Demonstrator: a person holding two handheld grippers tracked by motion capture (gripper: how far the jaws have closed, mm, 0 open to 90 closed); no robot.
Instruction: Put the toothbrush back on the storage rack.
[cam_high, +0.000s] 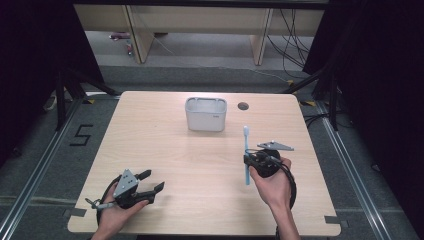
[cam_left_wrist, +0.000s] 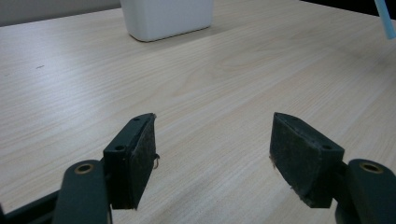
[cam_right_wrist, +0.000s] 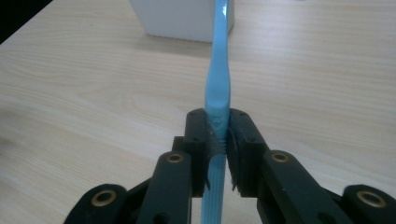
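A light blue toothbrush (cam_high: 246, 150) is clamped by its handle in my right gripper (cam_high: 248, 159), at the right of the table. In the right gripper view the black pads press both sides of the toothbrush (cam_right_wrist: 218, 79), whose head end points toward a white tub (cam_right_wrist: 180, 18). The white tub (cam_high: 206, 114) stands at the far middle of the table. My left gripper (cam_high: 151, 181) rests near the front left edge, jaws wide apart with nothing between them. Bare wood lies between the left gripper's (cam_left_wrist: 212, 149) two pads.
The wooden table (cam_high: 200, 165) has a small dark round hole (cam_high: 243, 106) right of the tub. Dark curtains flank the table, and cables lie on the floor behind it. The tub (cam_left_wrist: 166, 18) lies far ahead of the left jaws.
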